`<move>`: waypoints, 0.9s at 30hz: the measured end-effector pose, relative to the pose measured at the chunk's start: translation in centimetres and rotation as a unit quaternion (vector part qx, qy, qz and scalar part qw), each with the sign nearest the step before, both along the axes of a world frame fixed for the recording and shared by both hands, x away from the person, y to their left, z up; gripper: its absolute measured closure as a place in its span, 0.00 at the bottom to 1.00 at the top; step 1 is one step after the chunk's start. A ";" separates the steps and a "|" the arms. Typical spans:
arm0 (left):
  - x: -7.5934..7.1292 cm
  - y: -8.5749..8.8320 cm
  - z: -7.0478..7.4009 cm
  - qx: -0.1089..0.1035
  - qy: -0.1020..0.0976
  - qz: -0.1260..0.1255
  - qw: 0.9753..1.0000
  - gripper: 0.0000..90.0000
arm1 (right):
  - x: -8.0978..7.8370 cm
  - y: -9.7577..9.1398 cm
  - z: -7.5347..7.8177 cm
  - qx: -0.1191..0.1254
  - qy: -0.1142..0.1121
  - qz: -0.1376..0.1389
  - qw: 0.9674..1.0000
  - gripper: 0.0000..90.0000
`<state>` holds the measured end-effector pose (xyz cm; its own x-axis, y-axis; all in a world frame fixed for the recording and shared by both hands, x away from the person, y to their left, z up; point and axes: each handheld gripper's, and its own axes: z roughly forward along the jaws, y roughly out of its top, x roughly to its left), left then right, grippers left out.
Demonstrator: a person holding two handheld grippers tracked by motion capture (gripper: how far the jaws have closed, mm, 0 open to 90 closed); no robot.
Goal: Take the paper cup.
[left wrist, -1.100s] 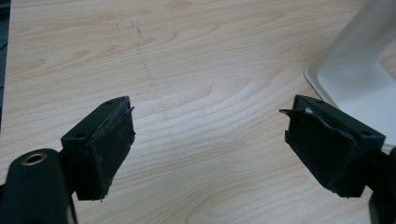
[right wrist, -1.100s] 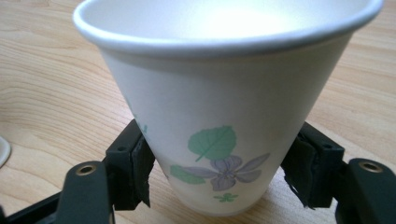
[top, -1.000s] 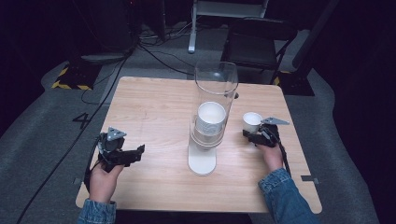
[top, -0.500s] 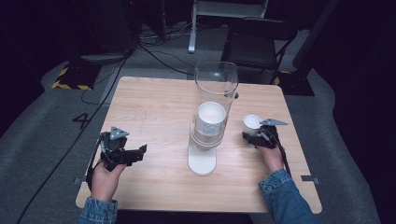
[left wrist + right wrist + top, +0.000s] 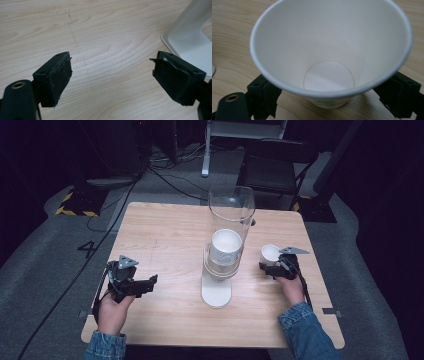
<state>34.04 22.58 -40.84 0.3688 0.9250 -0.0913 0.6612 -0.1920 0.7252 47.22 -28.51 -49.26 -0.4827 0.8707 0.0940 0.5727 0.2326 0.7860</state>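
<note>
High view: wooden table [image 5: 165, 235] w/ a clear tube cup dispenser [image 5: 226, 245] at centre on a white base. Left gripper [image 5: 145, 285] sat near the table's left edge, jaws apart, nothing in them. Right gripper [image 5: 266, 265] held a white paper cup [image 5: 270, 253] just right of the dispenser.

Left gripper view: jaws wide over bare wood; white base [image 5: 192, 40] at right.

Right gripper view: cup [image 5: 329, 50] betw. both jaws, mouth toward camera, inside blank.
</note>
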 end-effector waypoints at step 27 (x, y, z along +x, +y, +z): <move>0.2 0.3 0.2 -0.004 0.003 -0.005 1.000 0.17 | -7.6 -3.3 8.2 0.027 -0.066 0.052 0.996 0.07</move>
